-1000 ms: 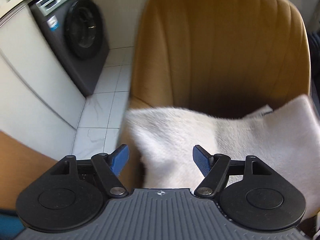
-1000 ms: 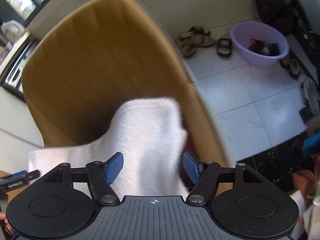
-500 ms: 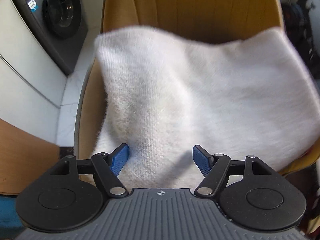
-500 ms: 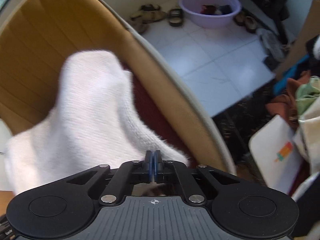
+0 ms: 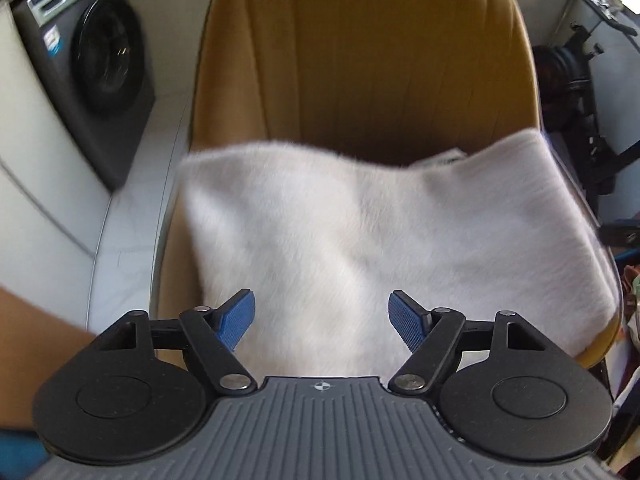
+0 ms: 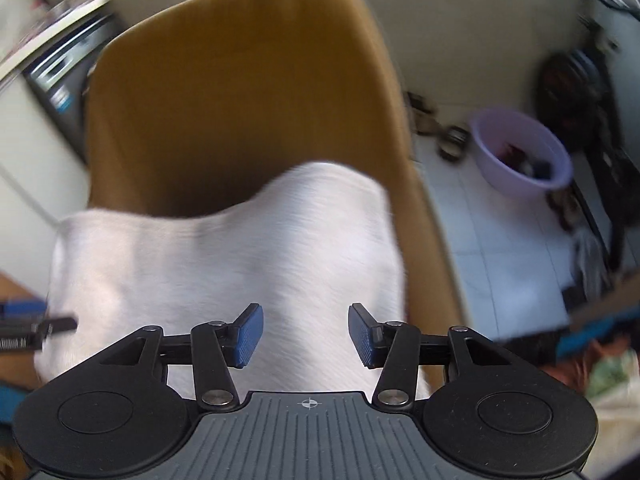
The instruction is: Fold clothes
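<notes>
- My left gripper (image 5: 322, 314) is released, blue pads (image 5: 239, 316) spread wide above the near edge of the chair (image 5: 360, 60) seat — nothing between them.
- My right gripper (image 6: 306, 334) is also released, holding nothing.
- The white fuzzy garment (image 5: 380, 240) lies folded across the seat, reaching its right edge.
- The washing machine (image 5: 96, 80) carries a blue label — I can't read it.
- A purple basin (image 6: 520, 160) sits on the floor.
</notes>
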